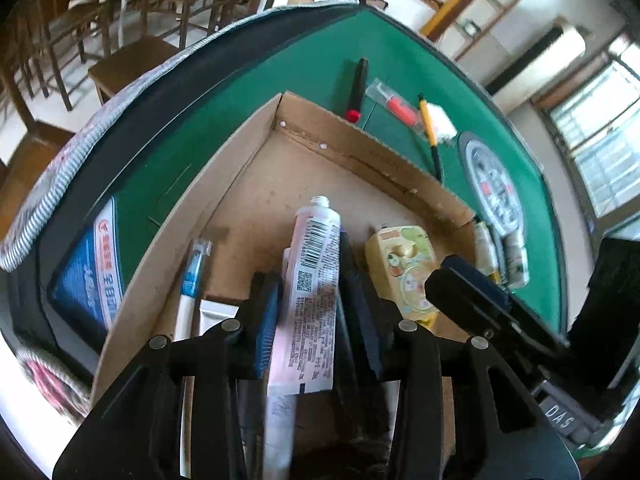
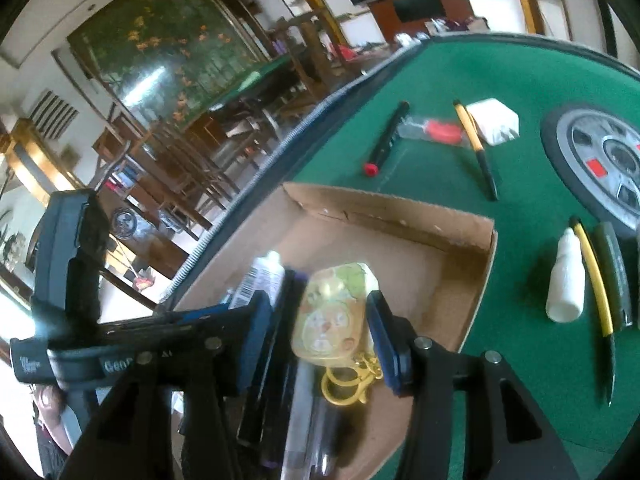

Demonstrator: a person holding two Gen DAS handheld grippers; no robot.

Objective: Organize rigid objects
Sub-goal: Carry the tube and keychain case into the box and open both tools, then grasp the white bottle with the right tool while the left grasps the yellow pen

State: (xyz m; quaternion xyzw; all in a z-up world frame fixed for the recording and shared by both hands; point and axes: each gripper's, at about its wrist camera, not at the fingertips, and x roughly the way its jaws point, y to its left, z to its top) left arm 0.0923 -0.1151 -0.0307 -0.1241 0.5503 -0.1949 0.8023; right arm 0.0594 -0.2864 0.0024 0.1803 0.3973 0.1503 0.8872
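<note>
One white barcoded tube [image 1: 314,280], cap off.

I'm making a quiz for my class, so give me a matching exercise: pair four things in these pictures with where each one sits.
Things:
1. white tube
2. yellow keychain case
3. red-tipped black pen
4. white bottle

Places:
A. on the green felt beyond the cardboard box
B. between the left gripper fingers
C. on the felt beside a yellow and black pen
D. between the right gripper fingers

Pairs: 1-B, 2-D, 3-A, 4-C
</note>
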